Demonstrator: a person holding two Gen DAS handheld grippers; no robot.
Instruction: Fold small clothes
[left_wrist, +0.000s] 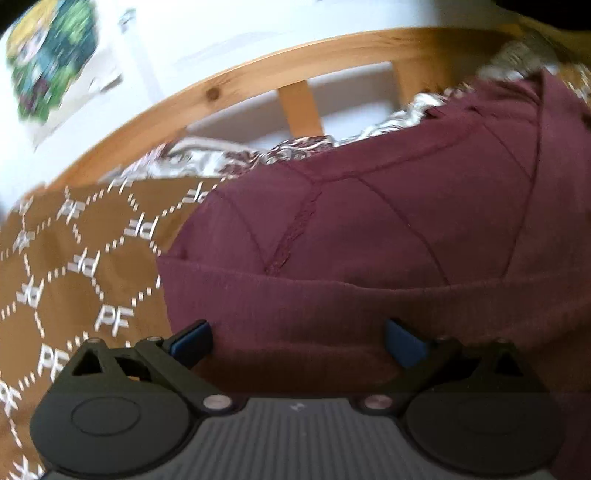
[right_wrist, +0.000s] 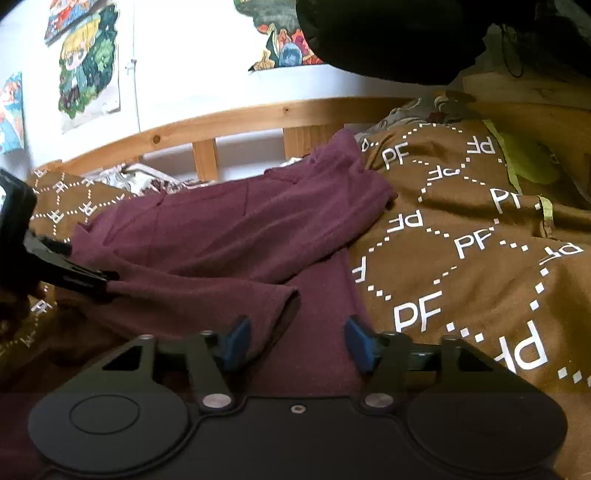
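Your left tool (left_wrist: 299, 341) stood wide apart over the garment's (left_wrist: 369, 229) ribbed hem at lower centre; your right tool (right_wrist: 297, 343) gaped likewise, nothing gripped. You needed both to pinch one edge evenly, then lift together. One maroon garment lay on one brown blanket (right_wrist: 461, 240); three posters (right_wrist: 90, 62) hung upper left.

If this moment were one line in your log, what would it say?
task: fold clothes | item: maroon garment on brown PF blanket | left gripper: open at hem | right gripper: open over fabric
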